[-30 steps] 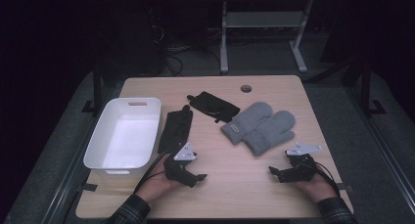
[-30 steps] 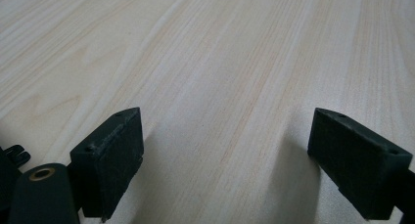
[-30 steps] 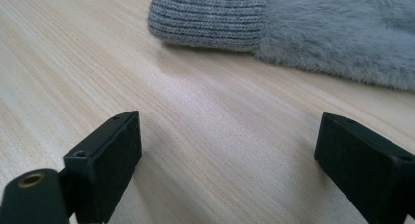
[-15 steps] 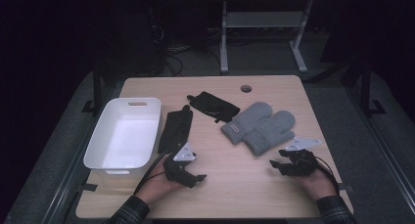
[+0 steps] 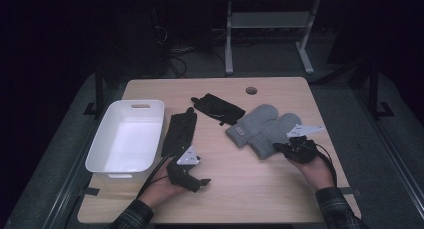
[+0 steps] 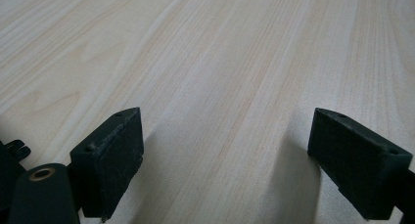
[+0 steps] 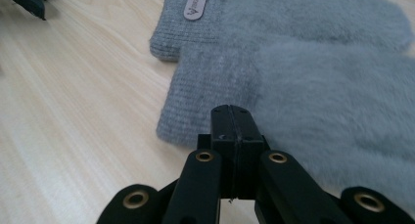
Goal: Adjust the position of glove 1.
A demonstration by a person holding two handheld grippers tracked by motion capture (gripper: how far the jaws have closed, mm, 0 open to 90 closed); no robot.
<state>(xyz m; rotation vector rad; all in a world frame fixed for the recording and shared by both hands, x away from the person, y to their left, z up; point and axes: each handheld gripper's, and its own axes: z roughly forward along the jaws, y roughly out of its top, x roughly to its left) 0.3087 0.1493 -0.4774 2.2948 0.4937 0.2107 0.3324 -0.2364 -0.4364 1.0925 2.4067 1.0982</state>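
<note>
Two grey fuzzy mittens (image 5: 264, 129) lie side by side right of centre on the wooden table (image 5: 235, 194). My right gripper (image 5: 278, 148) is shut with nothing between its jaws, its tip at the ribbed cuff of the nearer mitten (image 7: 303, 101). In the right gripper view the closed jaws (image 7: 234, 126) point at that cuff; the farther mitten (image 7: 284, 13) carries a small label patch (image 7: 195, 6). My left gripper (image 5: 195, 182) rests near the front of the table, open. In the left gripper view its wide-spread jaws (image 6: 225, 153) frame bare wood.
A white plastic tub (image 5: 102, 139) stands at the left side. One black glove (image 5: 180, 131) lies beside it, a second black glove (image 5: 218, 108) farther back. A round cable hole (image 5: 251, 90) sits near the table's far edge.
My right hand has moved forward and slightly left, bringing its gripper up to the nearer mitten's cuff. The left gripper has stayed in place.
</note>
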